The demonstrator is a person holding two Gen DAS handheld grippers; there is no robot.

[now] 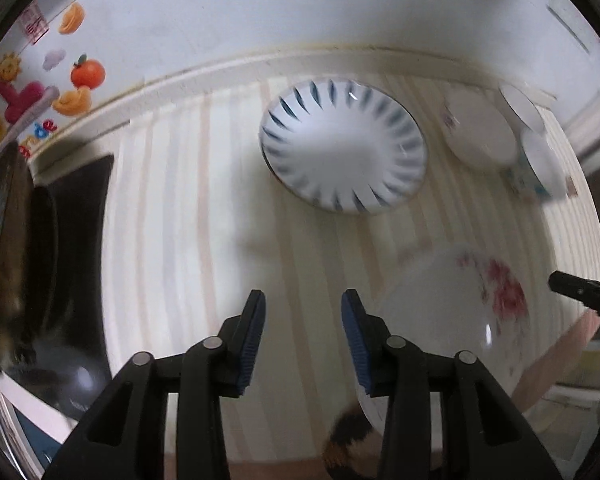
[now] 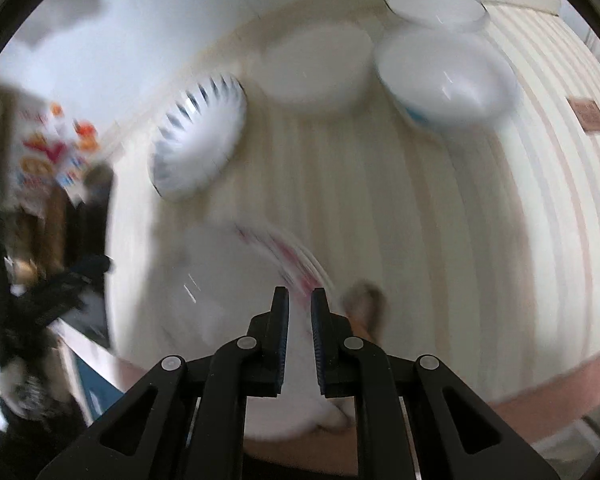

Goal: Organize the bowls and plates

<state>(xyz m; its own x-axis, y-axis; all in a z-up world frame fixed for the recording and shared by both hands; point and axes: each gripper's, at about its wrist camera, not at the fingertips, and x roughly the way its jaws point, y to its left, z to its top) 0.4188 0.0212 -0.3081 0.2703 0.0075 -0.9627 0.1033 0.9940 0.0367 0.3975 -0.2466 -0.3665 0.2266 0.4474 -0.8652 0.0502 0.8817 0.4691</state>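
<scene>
A white plate with red flowers (image 2: 236,300) hangs tilted above the striped table, and my right gripper (image 2: 300,296) is shut on its rim. The same floral plate (image 1: 452,312) shows blurred at the lower right of the left wrist view, with a tip of the right gripper (image 1: 580,292) beside it. My left gripper (image 1: 303,300) stands open over bare table with nothing between its fingers. A white plate with blue rays (image 1: 342,148) (image 2: 200,136) lies further back. White bowls (image 1: 478,128) (image 2: 316,64) and a bowl with blue outside (image 2: 448,76) stand near the wall.
A shiny dark pan (image 1: 20,260) fills the left edge. Colourful fruit stickers (image 1: 76,76) cover the wall behind it. A shallow white dish (image 2: 436,4) sits at the back right, and a brown label (image 2: 590,116) lies on the table (image 2: 440,220).
</scene>
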